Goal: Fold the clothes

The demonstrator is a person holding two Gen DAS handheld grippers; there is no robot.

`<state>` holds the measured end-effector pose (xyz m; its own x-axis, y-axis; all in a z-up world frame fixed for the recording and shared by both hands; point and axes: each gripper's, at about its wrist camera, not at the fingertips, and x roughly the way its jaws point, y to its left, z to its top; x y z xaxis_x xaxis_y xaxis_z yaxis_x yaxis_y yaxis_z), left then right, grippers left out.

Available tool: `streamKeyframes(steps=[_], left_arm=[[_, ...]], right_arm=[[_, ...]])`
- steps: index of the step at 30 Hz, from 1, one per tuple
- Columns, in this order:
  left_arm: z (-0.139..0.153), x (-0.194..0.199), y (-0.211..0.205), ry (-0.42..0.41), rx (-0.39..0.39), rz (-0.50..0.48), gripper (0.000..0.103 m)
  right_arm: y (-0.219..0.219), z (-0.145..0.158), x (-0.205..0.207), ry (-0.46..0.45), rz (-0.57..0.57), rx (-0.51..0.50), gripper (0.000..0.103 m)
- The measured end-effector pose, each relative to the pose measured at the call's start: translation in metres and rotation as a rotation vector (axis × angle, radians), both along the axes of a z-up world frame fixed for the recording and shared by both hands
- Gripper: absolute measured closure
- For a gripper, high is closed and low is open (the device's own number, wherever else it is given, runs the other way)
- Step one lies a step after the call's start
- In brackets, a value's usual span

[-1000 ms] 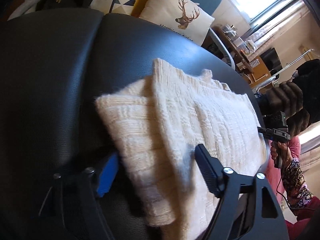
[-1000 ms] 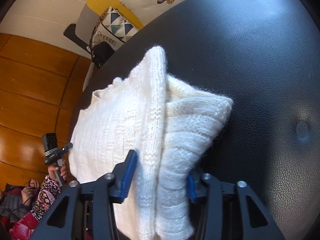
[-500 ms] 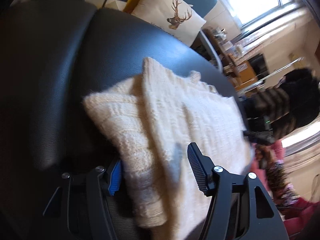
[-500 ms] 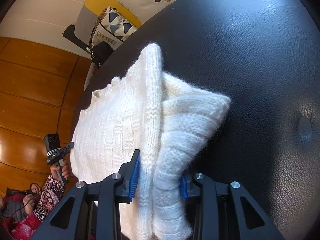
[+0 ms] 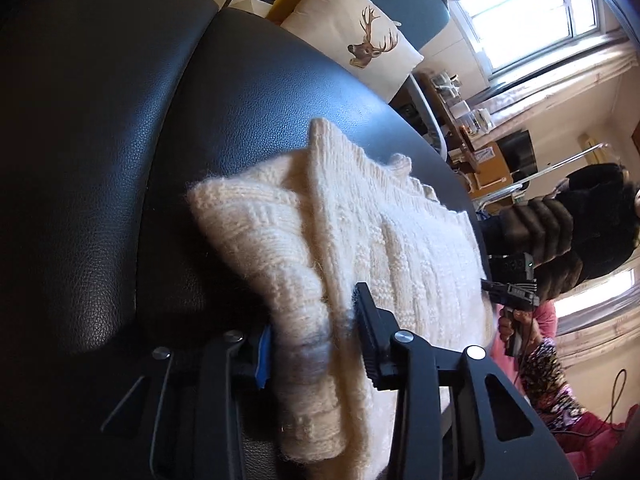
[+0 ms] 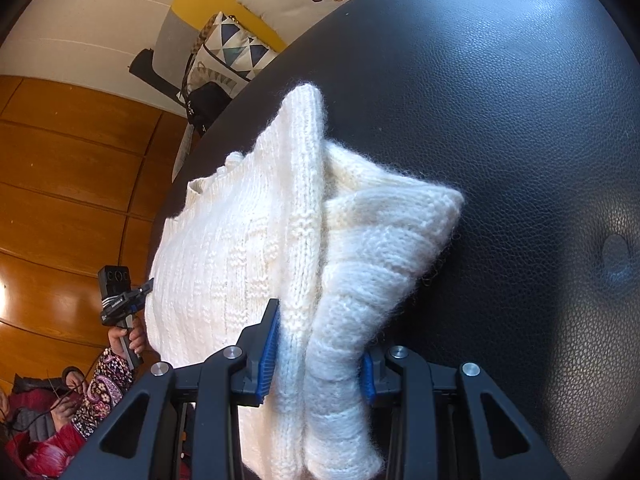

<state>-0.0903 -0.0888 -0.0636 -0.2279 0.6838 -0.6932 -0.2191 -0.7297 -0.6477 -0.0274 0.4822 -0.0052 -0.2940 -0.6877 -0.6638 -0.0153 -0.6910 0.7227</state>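
black leather seat (image 5: 248, 92) is filling most of both views, curved and slick-looking. cream knit sweater (image 5: 384, 248) is lying on it in a thick layered bundle, one panel lapped over a bulkier ribbed part, its far edge reaching toward the seat rim. deer cushion (image 5: 360, 40) is sitting well beyond, apart from the work. another person's hand is holding a handheld camera (image 6: 120, 300) off the seat edge, near the sweater's far side. left gripper (image 5: 316, 336) is pinching the near end of the bundle, jaws drawn in against the wool with a fat roll of knit between them. right gripper (image 6: 316, 352) is clamping the near end too in its own view, both blue pads (image 6: 269, 350) pressing into the layers, gap only as wide as the squeezed cloth. risks, as judgement: each grip is taking several layers at once, so a lower layer may be slipping free if lifted, letting the fold sag open; the fuzzy yarn may be snagging on the ribbed pads on release; the smooth leather may be letting the whole bundle slide instead of creasing; uneven pulling between the two hands could be skewing the lapped panel off the ribbed part.
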Motion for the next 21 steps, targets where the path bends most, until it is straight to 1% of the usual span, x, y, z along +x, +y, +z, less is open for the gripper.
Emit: streamKeyframes(steps=[3, 5, 9, 12, 17, 20, 21], left_arm=[[0.0, 0.001, 0.004, 0.015, -0.018, 0.002, 0.074], [0.0, 0.001, 0.007, 0.025, -0.03, 0.003, 0.076], [0.0, 0.004, 0.01, 0.047, -0.044, 0.015, 0.08], [0.0, 0.006, 0.012, 0.058, -0.062, 0.02, 0.083], [0.002, 0.007, 0.018, 0.084, -0.109, 0.024, 0.084], [0.003, 0.009, 0.018, 0.095, -0.119, 0.031, 0.084], [0.004, 0.01, 0.019, 0.098, -0.123, 0.034, 0.085]], right_arm=[[-0.001, 0.003, 0.0, 0.008, 0.006, 0.011, 0.071], [-0.004, 0.006, 0.0, 0.013, 0.008, 0.04, 0.073], [-0.013, 0.012, 0.002, 0.024, 0.008, 0.097, 0.082], [-0.015, 0.012, 0.002, 0.022, -0.007, 0.1, 0.084], [-0.019, 0.015, 0.003, 0.033, -0.017, 0.127, 0.085], [-0.019, 0.017, 0.004, 0.044, -0.025, 0.133, 0.086], [-0.02, 0.019, 0.005, 0.052, -0.024, 0.149, 0.086]])
